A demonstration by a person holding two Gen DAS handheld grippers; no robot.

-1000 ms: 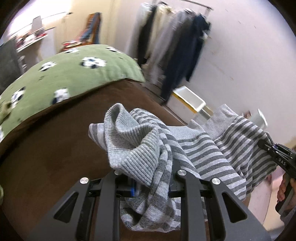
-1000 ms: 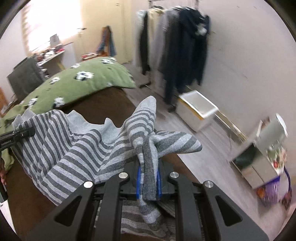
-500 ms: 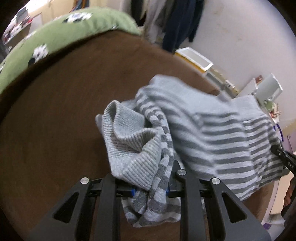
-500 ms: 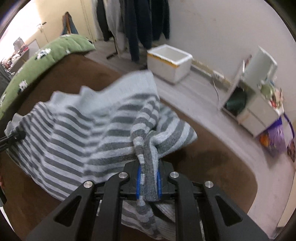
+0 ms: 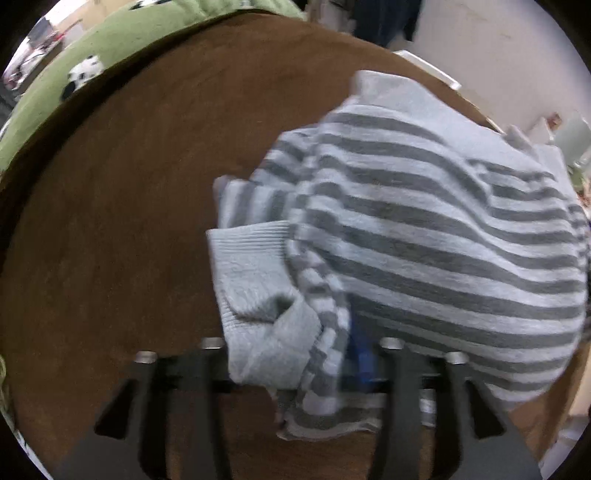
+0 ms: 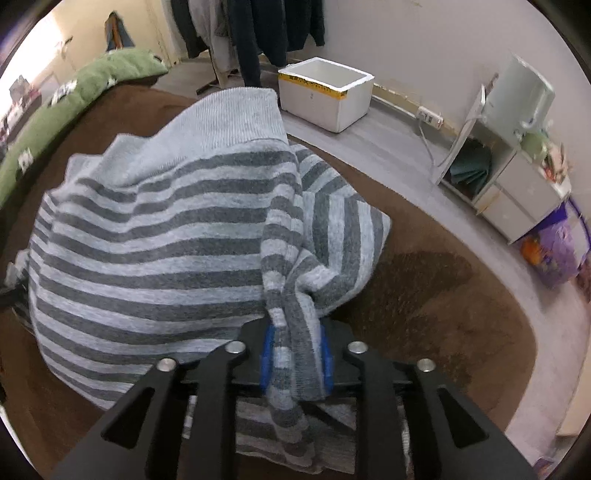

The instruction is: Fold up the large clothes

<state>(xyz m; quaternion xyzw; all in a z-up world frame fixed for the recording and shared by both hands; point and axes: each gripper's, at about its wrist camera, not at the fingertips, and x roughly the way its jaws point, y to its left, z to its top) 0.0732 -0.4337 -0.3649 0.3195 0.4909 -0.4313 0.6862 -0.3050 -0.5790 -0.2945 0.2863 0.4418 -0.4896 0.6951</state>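
Note:
A grey striped knit sweater (image 5: 424,236) billows over the brown bed cover (image 5: 129,221). My left gripper (image 5: 299,354) is shut on a bunched corner of it, with the plain ribbed hem folded beside the fingers. In the right wrist view the same sweater (image 6: 155,240) spreads to the left, its ribbed hem at the far edge. My right gripper (image 6: 293,354) is shut on another bunched part of it, cloth pinched between the blue pads. Both grippers hold it low over the brown cover (image 6: 443,314).
A green pillow with panda prints (image 5: 74,77) lies at the far side of the bed, also seen in the right wrist view (image 6: 92,77). On the floor stand a white foam box (image 6: 325,92), a clothes rack with dark coats (image 6: 258,33) and a white cabinet (image 6: 509,177).
Both grippers have tipped down towards the bed with the sweater, which has swung forward and spread out over the brown cover. Both grips are unchanged.

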